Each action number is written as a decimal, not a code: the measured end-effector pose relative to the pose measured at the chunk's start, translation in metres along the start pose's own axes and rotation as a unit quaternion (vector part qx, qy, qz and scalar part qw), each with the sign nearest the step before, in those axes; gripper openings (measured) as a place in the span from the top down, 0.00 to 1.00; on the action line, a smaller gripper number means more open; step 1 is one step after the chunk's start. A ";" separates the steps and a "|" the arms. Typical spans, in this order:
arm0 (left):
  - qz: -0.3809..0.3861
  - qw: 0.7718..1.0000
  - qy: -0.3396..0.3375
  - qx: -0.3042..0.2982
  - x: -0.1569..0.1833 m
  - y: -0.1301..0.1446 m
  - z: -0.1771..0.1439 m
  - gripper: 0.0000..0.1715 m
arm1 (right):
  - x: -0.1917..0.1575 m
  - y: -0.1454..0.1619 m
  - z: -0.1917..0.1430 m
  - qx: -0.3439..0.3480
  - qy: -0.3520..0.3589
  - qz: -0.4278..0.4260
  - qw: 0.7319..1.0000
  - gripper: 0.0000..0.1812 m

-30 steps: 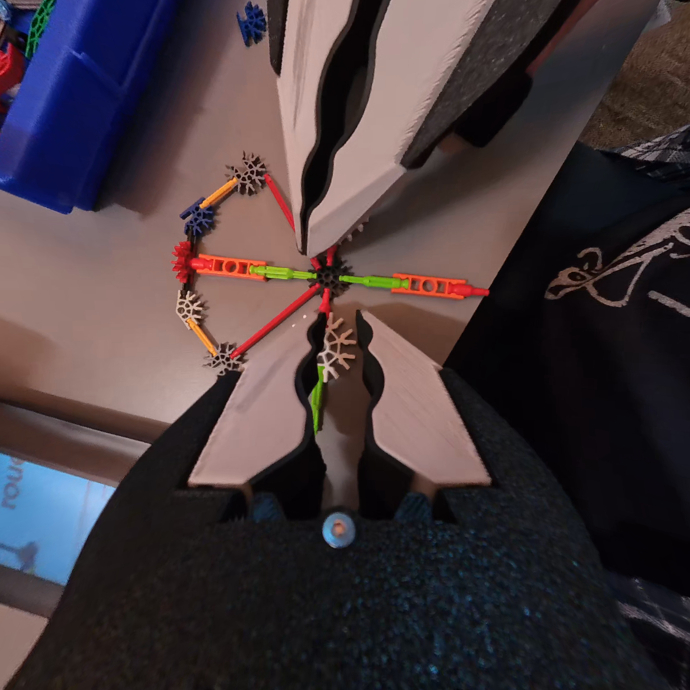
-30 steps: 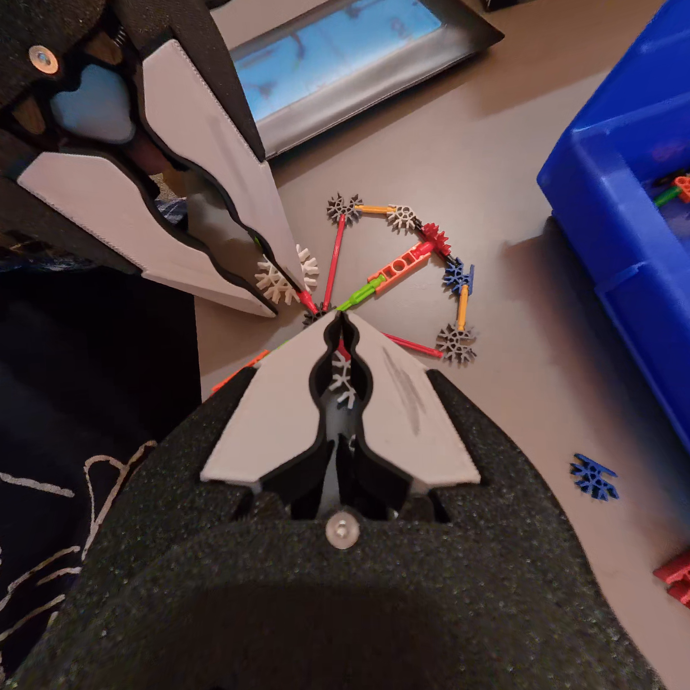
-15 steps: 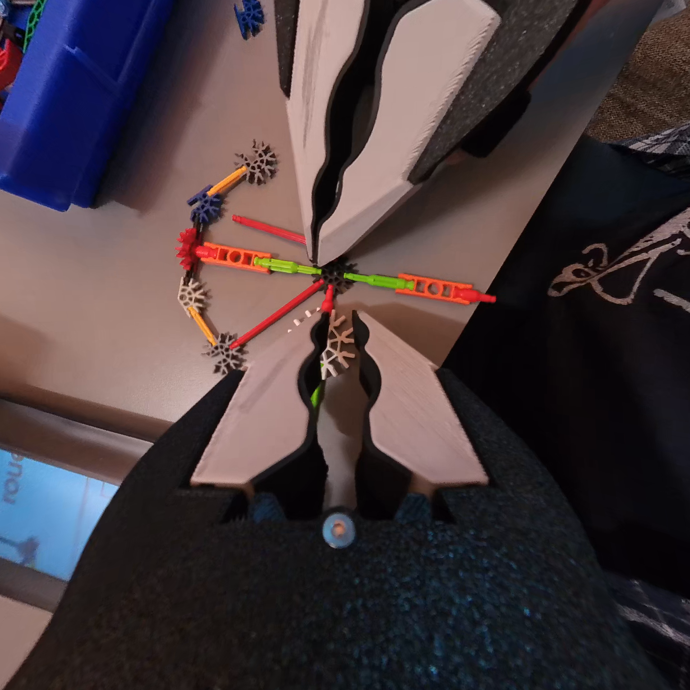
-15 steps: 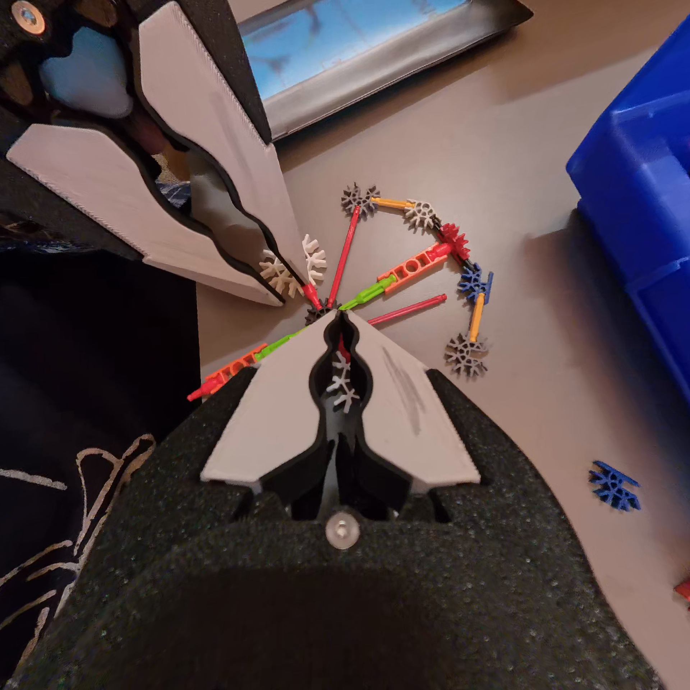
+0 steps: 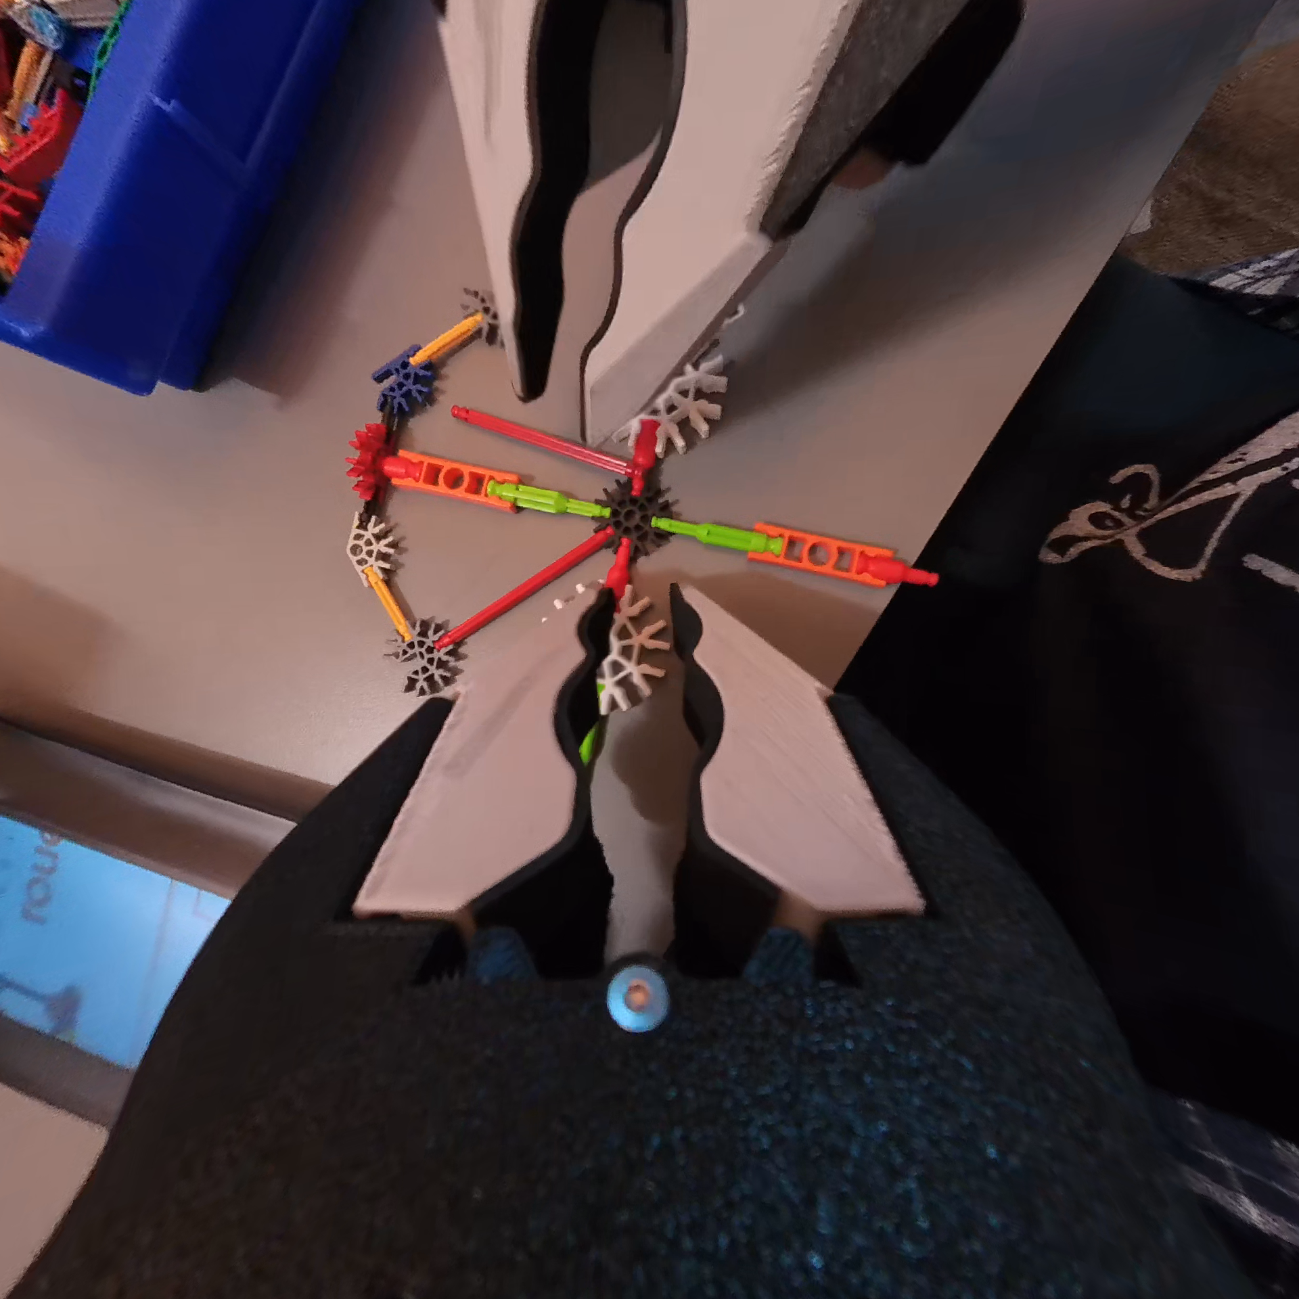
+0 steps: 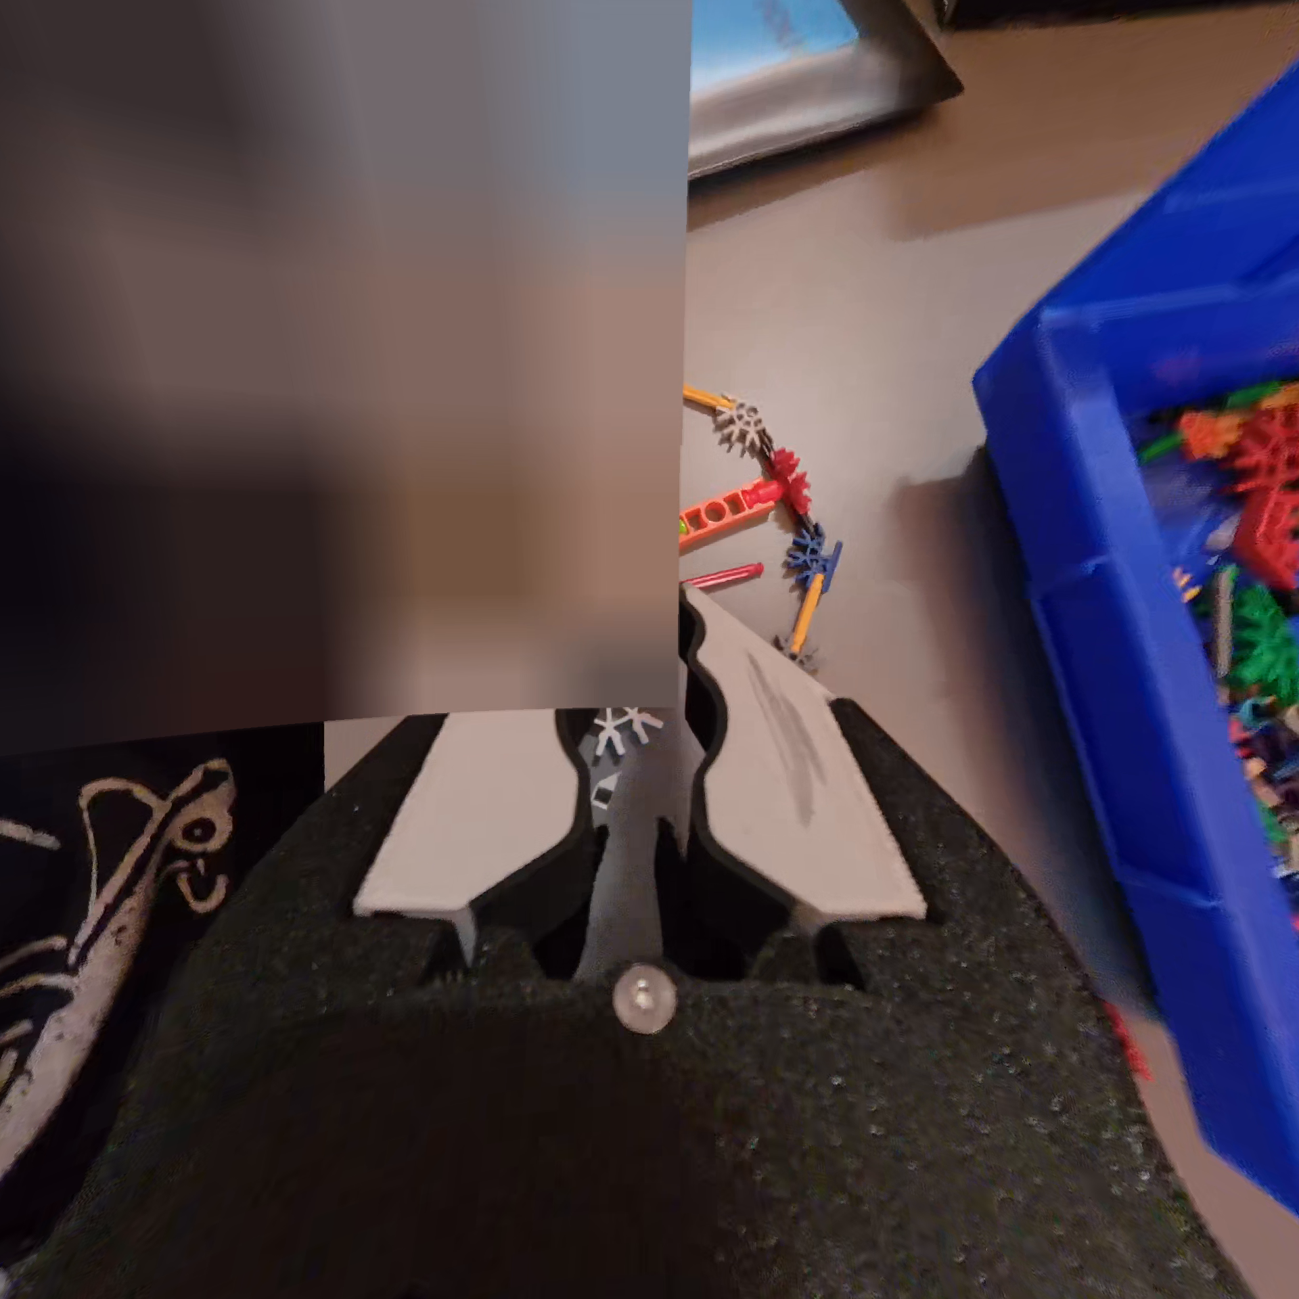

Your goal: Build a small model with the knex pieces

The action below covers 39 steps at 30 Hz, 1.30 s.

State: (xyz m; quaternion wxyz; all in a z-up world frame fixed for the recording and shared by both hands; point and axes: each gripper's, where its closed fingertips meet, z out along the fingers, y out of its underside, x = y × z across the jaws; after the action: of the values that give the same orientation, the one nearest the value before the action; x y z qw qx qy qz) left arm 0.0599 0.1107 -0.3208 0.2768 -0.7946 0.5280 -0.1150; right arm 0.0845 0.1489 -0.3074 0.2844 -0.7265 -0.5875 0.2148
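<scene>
Where once clamped shut, right gripper [image 5: 555,393] fingers now parted, white connector [image 5: 678,408] freed.

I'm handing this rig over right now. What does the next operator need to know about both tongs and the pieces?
Left gripper: tongs shut on the near white connector, which a short red rod joins to the black hub.
Right gripper: tongs open and holding nothing, tips by the long red rod and the far white connector.
The spoked assembly lies flat on the table, with the blue bin beyond.
The long red rod's outer end is free, short of the dark grey connector.
</scene>
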 end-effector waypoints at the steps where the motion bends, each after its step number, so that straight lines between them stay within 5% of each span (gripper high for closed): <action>1: 0.004 1.000 -0.005 -0.003 -0.001 0.001 0.000 0.91 | -0.001 -0.002 -0.002 -0.006 -0.005 -0.020 1.000 0.91; 11: 0.002 1.000 -0.026 0.006 -0.008 0.004 0.000 0.89 | -0.001 -0.005 0.005 -0.110 -0.046 -0.260 0.958 0.89; 27: 0.026 0.999 -0.046 -0.007 -0.030 0.018 -0.006 0.88 | 0.012 -0.005 0.017 -0.165 -0.120 -0.309 0.929 0.94; 33: 0.068 0.995 -0.041 0.064 -0.013 -0.002 -0.018 0.88 | 0.019 -0.001 0.024 -0.177 -0.144 -0.318 0.920 0.94; 39: 0.079 0.995 -0.027 0.058 0.004 0.001 -0.006 0.86 | 0.022 -0.004 0.028 -0.184 -0.150 -0.347 0.907 0.95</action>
State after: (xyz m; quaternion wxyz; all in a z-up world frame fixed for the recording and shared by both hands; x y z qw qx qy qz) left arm 0.0575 0.1043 -0.3168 0.3449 -0.7359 0.5737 -0.1015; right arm 0.0677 0.1752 -0.3250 0.1108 -0.4751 -0.8675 0.0969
